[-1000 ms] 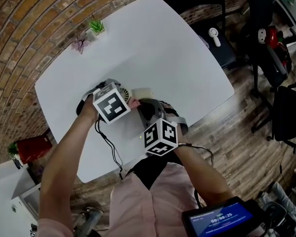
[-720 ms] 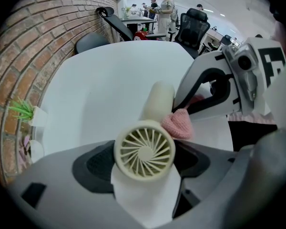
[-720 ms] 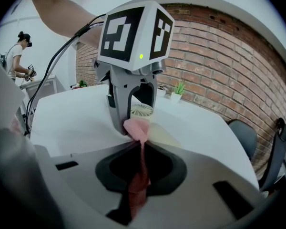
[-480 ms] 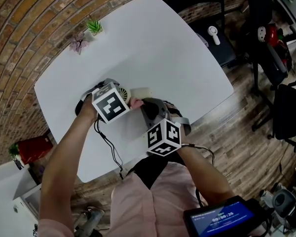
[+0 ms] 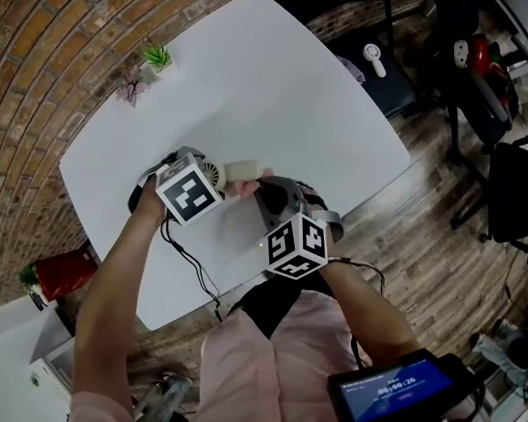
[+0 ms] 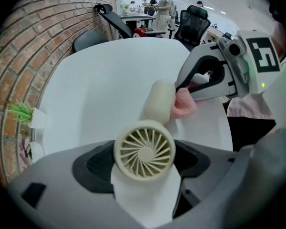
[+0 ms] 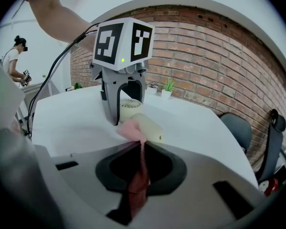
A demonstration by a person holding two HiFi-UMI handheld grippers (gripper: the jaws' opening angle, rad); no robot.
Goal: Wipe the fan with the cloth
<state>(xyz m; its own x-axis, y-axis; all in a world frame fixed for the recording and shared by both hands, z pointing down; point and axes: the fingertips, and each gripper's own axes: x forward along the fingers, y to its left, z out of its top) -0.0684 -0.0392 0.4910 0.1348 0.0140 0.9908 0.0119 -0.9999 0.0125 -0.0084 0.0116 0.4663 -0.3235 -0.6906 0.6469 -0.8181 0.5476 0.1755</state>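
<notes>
standing beside a brick wall [image 7: 205, 56], the white table [image 5: 282, 86] fills the head view. above it the left gripper [image 6: 144, 175] has its jaws clamped on the round head of the cream fan [image 6: 144, 149], handle pointing away. the right gripper [image 7: 140, 147] pinches the pink cloth [image 7: 132, 129] between closed jaws, its bunched end apparently touching the handle. far off, a white pot [image 5: 157, 63] holds a green plant [image 5: 156, 54].
</notes>
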